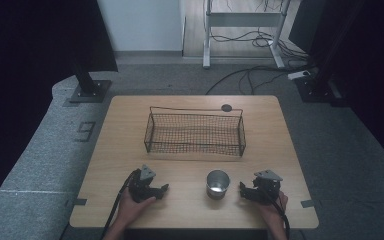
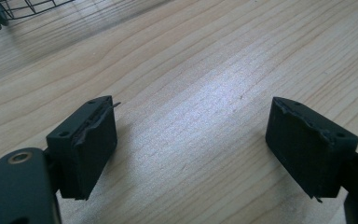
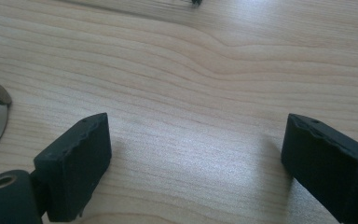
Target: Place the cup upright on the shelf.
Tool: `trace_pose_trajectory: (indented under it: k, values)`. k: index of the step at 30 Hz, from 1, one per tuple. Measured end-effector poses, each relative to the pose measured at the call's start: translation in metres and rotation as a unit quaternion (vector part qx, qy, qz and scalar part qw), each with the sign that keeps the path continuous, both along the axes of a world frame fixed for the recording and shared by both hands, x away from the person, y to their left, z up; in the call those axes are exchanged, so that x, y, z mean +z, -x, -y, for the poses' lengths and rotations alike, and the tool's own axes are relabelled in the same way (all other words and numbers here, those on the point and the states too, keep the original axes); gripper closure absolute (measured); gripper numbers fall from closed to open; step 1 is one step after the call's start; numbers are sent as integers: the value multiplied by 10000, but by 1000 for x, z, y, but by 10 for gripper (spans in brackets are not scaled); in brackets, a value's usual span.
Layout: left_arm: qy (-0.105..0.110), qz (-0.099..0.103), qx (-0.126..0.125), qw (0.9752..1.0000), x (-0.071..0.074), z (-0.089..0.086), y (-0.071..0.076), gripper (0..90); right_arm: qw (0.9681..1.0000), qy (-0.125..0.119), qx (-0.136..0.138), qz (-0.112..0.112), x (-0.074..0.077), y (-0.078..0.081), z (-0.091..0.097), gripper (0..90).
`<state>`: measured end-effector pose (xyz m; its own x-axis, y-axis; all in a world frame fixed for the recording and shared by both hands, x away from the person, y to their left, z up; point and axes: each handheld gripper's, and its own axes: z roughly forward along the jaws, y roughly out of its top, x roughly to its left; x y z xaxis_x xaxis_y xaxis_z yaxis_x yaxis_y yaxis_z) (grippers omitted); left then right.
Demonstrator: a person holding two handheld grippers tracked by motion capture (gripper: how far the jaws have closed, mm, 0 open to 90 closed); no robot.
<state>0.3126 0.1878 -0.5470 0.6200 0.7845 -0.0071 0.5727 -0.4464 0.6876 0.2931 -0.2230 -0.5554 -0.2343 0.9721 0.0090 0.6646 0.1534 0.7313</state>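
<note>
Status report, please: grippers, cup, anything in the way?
Left gripper open, empty. Right gripper open, empty, beside cup. Cup upright between the grippers. Basket behind it; path clear.

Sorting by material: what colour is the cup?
Shiny silver metal cup, best in the high view.

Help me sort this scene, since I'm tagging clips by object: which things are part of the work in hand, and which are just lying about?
Part of the work:
- metal cup, upright between the two grippers
- left gripper, fingers apart, nothing between them
- right gripper, fingers apart, beside the cup

Possibly next:
- wire basket, empty, behind the cup

Lying about:
- cables on the floor
- black stand base
</note>
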Motion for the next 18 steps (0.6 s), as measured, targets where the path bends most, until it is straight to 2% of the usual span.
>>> trace_pose_trajectory:
  k: [11, 18]
  values:
    - [3, -1, -1, 10000, 0, 0, 0, 164, 10000, -9, -7, 13, 0, 0, 1, 96]
    - [8, -4, -21, 10000, 0, 0, 0, 162, 9998, -29, 95, 168, 3, 3, -1, 121]
